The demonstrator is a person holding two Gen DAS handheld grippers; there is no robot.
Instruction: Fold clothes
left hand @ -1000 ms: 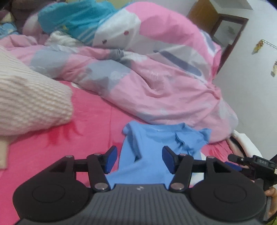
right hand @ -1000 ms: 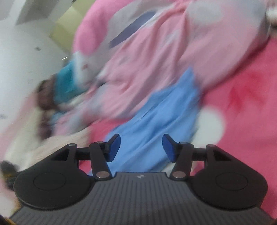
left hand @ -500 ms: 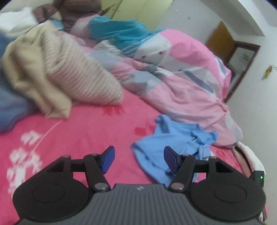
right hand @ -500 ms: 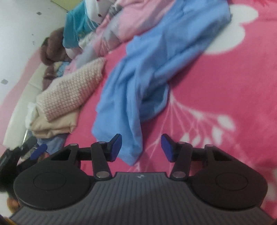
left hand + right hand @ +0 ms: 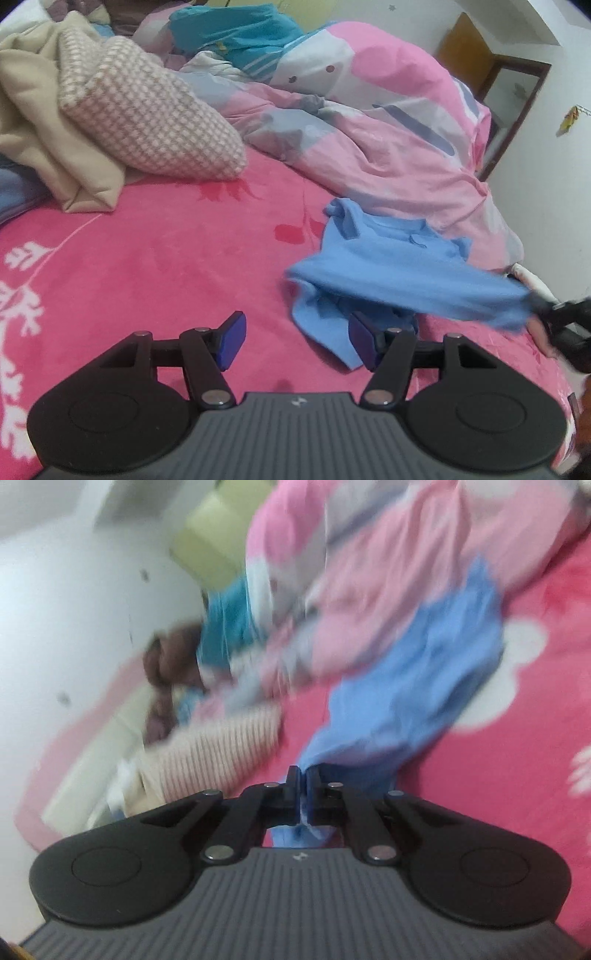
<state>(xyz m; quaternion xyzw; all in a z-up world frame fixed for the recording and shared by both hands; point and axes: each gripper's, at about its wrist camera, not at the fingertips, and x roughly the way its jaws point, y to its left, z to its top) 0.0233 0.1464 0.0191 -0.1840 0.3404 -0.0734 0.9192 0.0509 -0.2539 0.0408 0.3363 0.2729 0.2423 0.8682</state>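
The blue shirt [image 5: 417, 686] is clamped at one edge by the right gripper [image 5: 303, 794], apparently lifted; blur limits certainty. The left gripper [image 5: 295, 341], fingers apart at lower centre, is needed on a second edge.

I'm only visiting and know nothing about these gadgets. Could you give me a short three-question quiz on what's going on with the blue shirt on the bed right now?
1. True or false: the right gripper has its fingers closed on the blue shirt.
2. Multiple choice: the left gripper is A) clamped on the checked pillow, B) open with nothing between its fingers, C) holding the pink duvet.
3. Fill in: the shirt lies partly on the ____ bedsheet.

Key: 1 true; 2 B; 3 pink.
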